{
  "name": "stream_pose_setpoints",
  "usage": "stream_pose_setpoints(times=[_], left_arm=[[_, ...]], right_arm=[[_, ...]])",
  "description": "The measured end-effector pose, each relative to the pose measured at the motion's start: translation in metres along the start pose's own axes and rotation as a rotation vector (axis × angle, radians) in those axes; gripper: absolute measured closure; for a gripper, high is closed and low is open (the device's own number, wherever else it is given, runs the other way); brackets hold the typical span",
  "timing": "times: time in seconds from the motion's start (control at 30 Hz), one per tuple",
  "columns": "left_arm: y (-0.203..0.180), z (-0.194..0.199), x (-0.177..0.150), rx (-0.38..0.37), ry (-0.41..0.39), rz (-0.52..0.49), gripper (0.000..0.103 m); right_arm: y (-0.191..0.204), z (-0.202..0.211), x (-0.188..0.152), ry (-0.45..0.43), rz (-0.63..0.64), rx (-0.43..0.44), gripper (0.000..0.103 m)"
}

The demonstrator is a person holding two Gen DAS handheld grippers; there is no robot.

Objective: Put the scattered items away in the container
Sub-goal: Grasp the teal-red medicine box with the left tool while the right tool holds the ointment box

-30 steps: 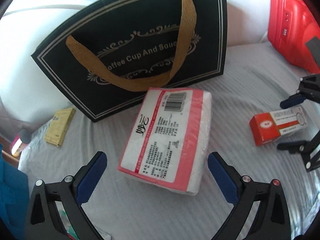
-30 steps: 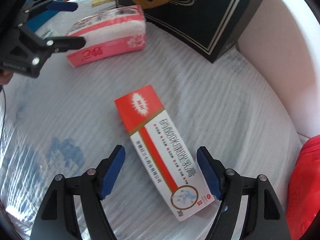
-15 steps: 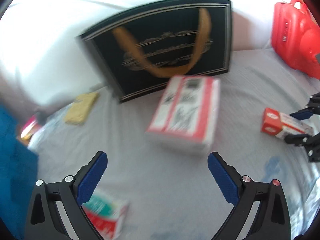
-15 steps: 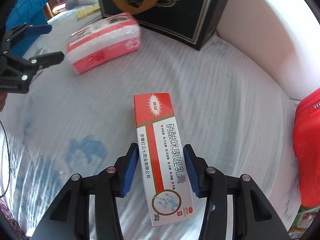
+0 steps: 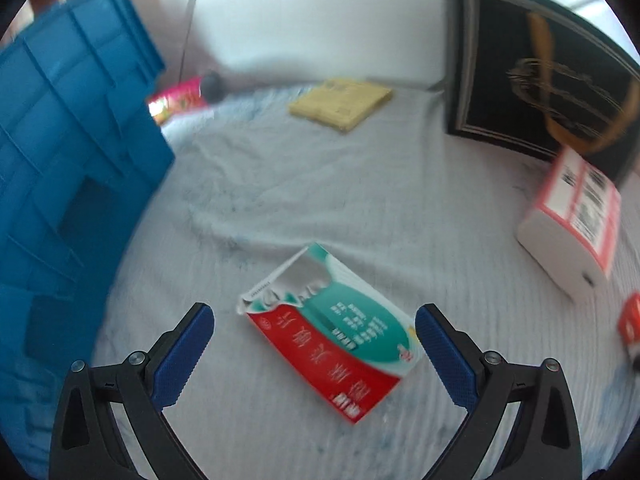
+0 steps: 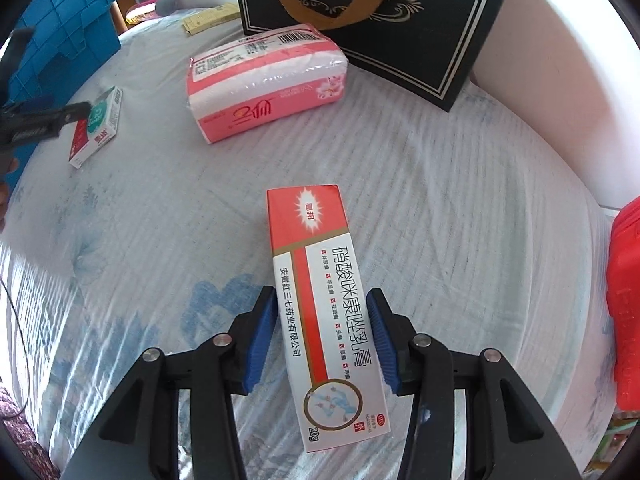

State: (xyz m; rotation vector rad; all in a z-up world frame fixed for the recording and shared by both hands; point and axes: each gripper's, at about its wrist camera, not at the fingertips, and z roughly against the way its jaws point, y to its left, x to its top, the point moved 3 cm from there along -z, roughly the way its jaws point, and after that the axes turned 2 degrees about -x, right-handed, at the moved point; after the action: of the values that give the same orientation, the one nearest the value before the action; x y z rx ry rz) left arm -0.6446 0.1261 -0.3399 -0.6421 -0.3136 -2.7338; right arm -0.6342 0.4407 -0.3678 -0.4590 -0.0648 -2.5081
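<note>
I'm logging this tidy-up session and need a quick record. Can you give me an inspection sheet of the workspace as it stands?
Surface: pale striped bedcover, wrinkled.
Job's things: ointment box in the right tongs; green-red medicine box, tissue pack and yellow packet lying loose; blue crate at the bed's left edge.
Clutter: black gift bag, red case.
Grippers: left tongs open around the medicine box, not touching; right tongs shut on the ointment box.
Cables: thin pale line on the wall.
Surroundings: white wall.
</note>
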Motion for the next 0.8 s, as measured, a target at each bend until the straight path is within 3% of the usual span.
stream_pose_setpoints(times=[0.17, 0.27, 0.47, 0.6, 0.7, 0.8], left_arm=[[0.005, -0.036, -0.001, -0.019, 0.102, 0.089, 0.001], [0.01, -0.046, -0.003, -0.004, 0.106, 0.127, 0.0], [0.027, -0.046, -0.02, -0.085, 0.126, 0.227, 0.0], [0.026, -0.037, -0.033, -0.101, 0.095, 0.181, 0.0], [0.024, -0.027, -0.038, -0.128, 0.062, 0.121, 0.021], [0.024, -0.022, -0.045, -0.156, 0.049, 0.078, 0.023]], right_arm=[[-0.003, 0.001, 0.001, -0.014, -0.012, 0.005, 0.058], [-0.003, 0.002, 0.0, -0.02, -0.015, 0.008, 0.058], [0.009, 0.0, 0.003, -0.021, -0.004, -0.007, 0.058], [0.014, 0.009, -0.001, -0.032, 0.001, -0.018, 0.059], [0.02, 0.02, -0.005, -0.054, -0.005, -0.03, 0.059], [0.026, 0.031, -0.007, -0.075, -0.004, -0.05, 0.06]])
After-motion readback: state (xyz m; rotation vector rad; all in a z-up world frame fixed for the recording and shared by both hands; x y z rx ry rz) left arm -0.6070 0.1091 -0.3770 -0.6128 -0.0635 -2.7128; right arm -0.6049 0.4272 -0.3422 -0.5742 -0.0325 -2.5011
